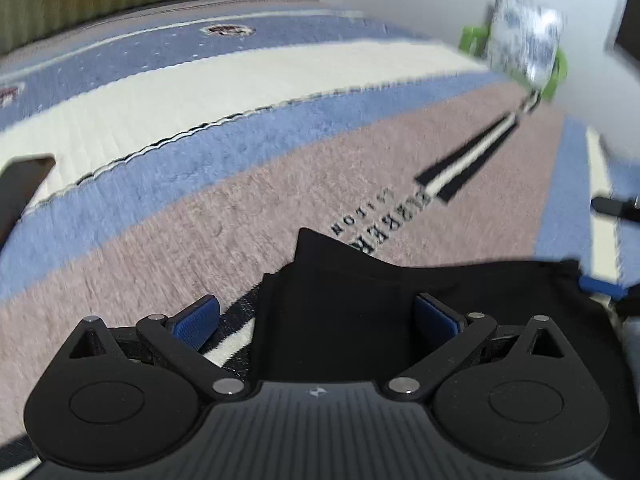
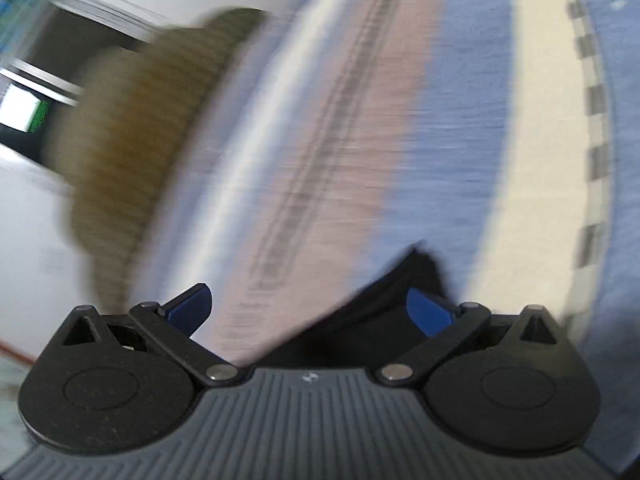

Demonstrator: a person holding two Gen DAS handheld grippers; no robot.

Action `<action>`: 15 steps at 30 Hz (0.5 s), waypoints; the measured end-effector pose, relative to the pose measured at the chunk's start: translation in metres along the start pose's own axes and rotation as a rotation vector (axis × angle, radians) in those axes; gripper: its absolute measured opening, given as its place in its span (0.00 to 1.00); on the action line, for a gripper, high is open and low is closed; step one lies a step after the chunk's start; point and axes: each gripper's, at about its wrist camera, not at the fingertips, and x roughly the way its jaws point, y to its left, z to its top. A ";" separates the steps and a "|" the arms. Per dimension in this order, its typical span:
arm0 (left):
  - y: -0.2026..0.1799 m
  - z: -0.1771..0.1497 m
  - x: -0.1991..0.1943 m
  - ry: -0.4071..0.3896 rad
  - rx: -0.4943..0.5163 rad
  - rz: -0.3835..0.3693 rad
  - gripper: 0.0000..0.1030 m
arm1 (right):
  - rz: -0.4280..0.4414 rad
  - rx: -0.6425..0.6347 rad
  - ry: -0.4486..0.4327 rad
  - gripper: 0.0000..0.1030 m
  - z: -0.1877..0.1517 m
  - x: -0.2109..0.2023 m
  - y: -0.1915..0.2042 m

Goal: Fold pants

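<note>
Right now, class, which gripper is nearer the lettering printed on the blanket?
Left. The left gripper hangs just short of the lettering; the right gripper's blurred view shows no lettering.

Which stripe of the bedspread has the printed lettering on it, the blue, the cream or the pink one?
The pink stripe: black block lettering sits on it just beyond the black pants. The blue stripe and cream stripe carry none.

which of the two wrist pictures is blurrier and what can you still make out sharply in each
Right wrist view: blurrier, the striped blanket and olive cushion smear into streaks; only the right tool is crisp, the black pants soft-edged. Left wrist view: milder blur, the blanket's lettering roughly legible, the left tool and pants sharp; fisheye bends the stripes in both.
</note>
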 end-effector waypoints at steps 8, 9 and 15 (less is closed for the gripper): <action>-0.024 -0.015 -0.021 -0.052 0.185 0.171 1.00 | -0.022 -0.218 -0.029 1.00 -0.020 -0.027 0.042; -0.021 -0.014 -0.023 -0.045 0.153 0.166 1.00 | -0.076 -0.225 -0.003 1.00 -0.022 -0.022 0.040; -0.027 -0.021 -0.062 -0.090 0.175 0.264 1.00 | -0.431 -0.425 -0.051 1.00 -0.061 -0.027 0.061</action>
